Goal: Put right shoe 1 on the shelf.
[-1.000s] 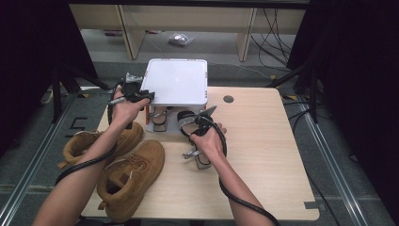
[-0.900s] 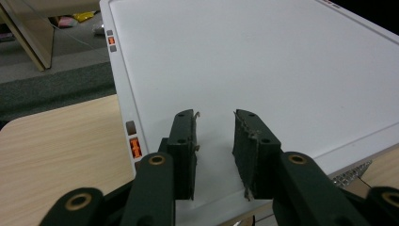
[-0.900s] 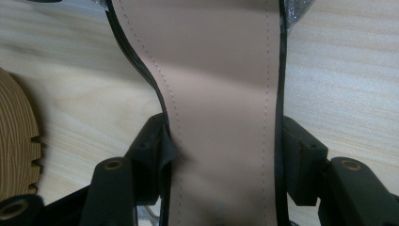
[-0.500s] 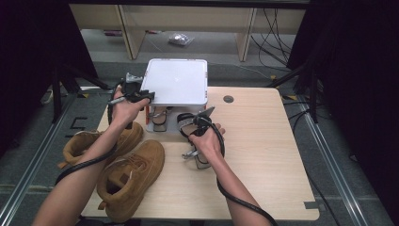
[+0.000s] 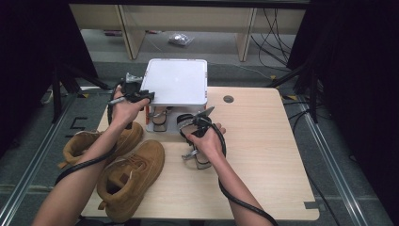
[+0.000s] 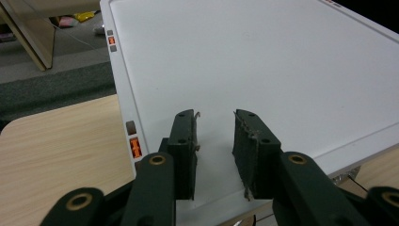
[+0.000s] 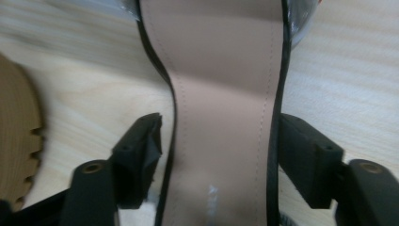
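Landmark: white tray (image 5: 176, 81) at the table's (image 5: 263, 155) far edge. Left gripper (image 6: 215, 141) hovers over the tray's near corner, jaws parted with nothing between them. Right gripper (image 7: 219, 155), just in front of the tray, straddles a sandal (image 7: 226, 94); its jaws have just been opening, the left pad clear of the sole.

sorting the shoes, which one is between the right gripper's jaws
The black-edged sandal with the beige insole; the two tan boots lie apart at the table's left.

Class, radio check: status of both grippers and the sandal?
Left gripper open over white lid. Right gripper just opened, astride sandal. Tan boots nearby, clear.
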Motion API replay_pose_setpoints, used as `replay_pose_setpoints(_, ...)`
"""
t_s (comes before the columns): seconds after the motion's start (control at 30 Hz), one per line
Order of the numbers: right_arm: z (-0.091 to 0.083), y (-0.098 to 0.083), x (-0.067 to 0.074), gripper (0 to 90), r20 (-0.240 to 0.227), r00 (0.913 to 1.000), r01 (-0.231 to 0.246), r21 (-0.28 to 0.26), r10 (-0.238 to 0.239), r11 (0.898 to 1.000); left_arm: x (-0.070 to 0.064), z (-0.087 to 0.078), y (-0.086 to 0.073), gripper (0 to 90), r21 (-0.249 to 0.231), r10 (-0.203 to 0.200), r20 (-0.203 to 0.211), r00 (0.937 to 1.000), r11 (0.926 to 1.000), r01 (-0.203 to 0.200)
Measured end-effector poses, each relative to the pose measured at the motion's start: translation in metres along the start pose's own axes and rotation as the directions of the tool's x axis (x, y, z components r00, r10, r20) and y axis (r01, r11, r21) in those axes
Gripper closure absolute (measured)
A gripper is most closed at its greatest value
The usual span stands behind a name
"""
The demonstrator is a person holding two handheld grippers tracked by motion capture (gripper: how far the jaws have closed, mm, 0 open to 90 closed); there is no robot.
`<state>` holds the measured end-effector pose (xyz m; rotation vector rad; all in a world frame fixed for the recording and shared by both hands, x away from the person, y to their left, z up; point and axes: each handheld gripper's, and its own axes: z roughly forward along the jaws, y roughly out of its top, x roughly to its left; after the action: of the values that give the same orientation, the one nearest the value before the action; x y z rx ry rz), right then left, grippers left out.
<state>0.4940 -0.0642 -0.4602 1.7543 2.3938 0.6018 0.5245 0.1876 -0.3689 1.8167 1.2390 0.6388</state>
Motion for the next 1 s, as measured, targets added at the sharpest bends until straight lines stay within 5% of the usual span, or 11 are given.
replay_pose_setpoints(0.23, -0.044, -0.014, -0.01, 33.3, -0.059, 0.9983, -0.009, -0.079, 0.004, 0.997, -0.001, 0.0, -0.001, 68.6, -0.013, -0.012, -0.001, 0.9999, 0.9998, 0.012)
replay_pose_setpoints(0.33, -0.059, -0.027, -0.021, 41.8, -0.082, 0.9959, 0.029, -0.092, -0.036, 0.995, -0.001, 0.0, 0.0, 69.1, -0.002, -0.004, -0.004, 1.0, 1.0, 0.004)
replay_pose_setpoints(0.47, -0.073, -0.042, -0.032, 53.4, -0.088, 0.9956, 0.025, -0.056, -0.03, 0.998, -0.002, 0.0, -0.001, 69.5, -0.013, -0.016, -0.003, 0.9999, 0.9998, 0.016)
replay_pose_setpoints(0.7, -0.077, -0.065, -0.05, 66.1, -0.103, 0.9929, 0.058, -0.025, -0.06, 0.998, -0.002, 0.001, -0.001, 69.6, -0.013, -0.018, -0.002, 0.9998, 0.9998, 0.018)
replay_pose_setpoints(1.0, -0.072, -0.087, -0.052, 84.7, -0.08, 0.9928, 0.09, -0.004, -0.09, 0.996, -0.001, 0.0, -0.001, 69.7, -0.005, -0.008, -0.003, 1.0, 1.0, 0.008)
